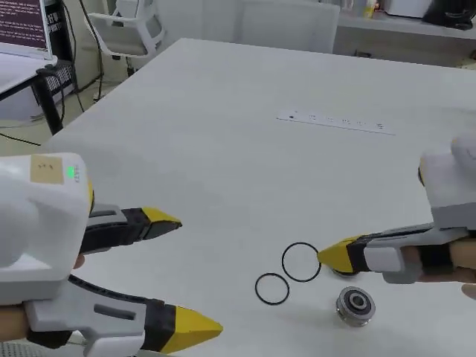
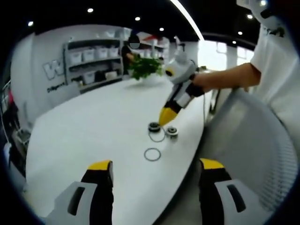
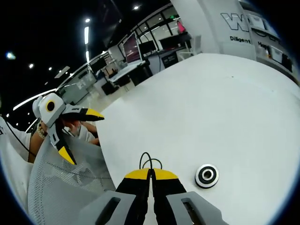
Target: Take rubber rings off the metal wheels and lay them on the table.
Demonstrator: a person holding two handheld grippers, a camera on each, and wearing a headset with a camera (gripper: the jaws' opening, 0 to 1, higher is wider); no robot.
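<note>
Where the left claw stands: well off to the left of the work, jaws spread wide with nothing between them.
Small ring: flat on the surface, between the two claws but far nearer the right claw, just ahead of its tip and a little toward the person; free of any wheel.
Large ring: also flat on the surface, directly ahead of the right claw, its edge touching or all but touching the yellow tip; beside the small ring, not overlapping it.
Right claw state: jaws pressed together to a single point at the large ring's edge; I cannot tell whether any rubber is nipped between them.
Far wheel: right at the right claw's tip, partly tucked under it in the head view.
Near wheel: just beside the right claw on the person's side, lying flat, apart from both rings.
Done, as I judge it: two rings are off and laid down, one for each of the two wheels.
Left, as I judge it: very little. The near wheel's groove looks like bare metal, and the far wheel is too hidden to check.
</note>
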